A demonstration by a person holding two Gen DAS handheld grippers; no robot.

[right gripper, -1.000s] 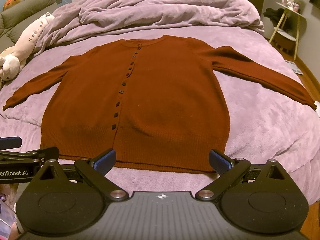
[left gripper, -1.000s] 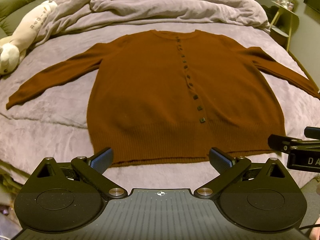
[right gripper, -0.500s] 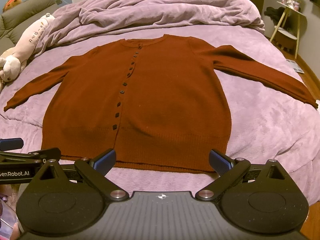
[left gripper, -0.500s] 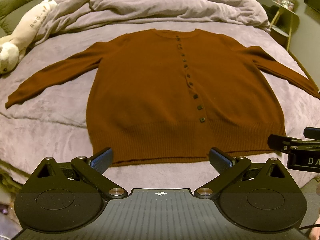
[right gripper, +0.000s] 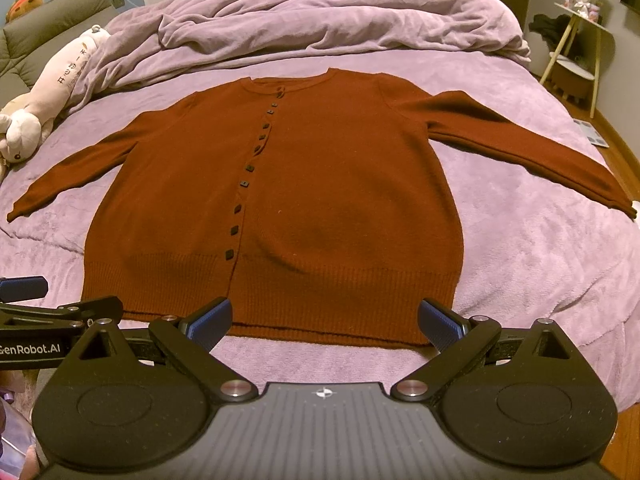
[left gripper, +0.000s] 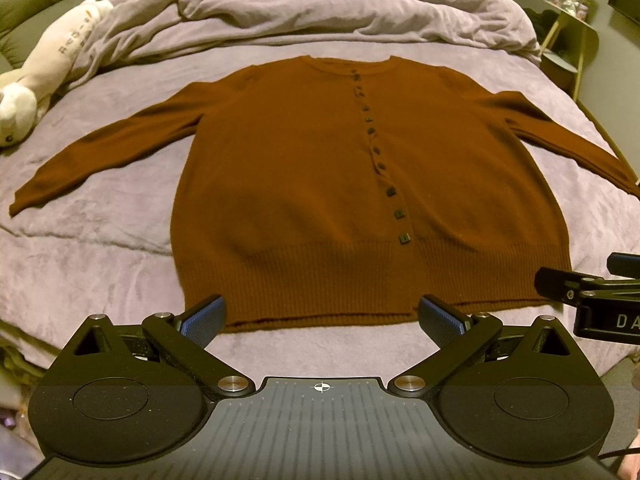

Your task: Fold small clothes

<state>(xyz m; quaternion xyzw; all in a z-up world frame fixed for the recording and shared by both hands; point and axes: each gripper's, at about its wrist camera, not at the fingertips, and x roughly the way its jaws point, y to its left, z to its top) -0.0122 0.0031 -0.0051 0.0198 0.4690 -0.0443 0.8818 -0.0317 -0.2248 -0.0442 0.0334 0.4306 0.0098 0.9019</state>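
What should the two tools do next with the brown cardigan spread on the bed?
Probably move the open left tool out to the rust-brown buttoned knit cardigan's left sleeve cuff: the garment lies flat and unfolded, sleeves spread wide, and both tools, including the open right tool, hover empty near the hem.

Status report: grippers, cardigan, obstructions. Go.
Left gripper open, empty, short of the hem. Right gripper open, empty, same. Brown cardigan flat on the bed, buttoned, sleeves spread, unfolded. Nothing on it; plush toy off to the side.

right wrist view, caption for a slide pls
Open right claw hovers at hem of brown cardigan spread flat on bed.
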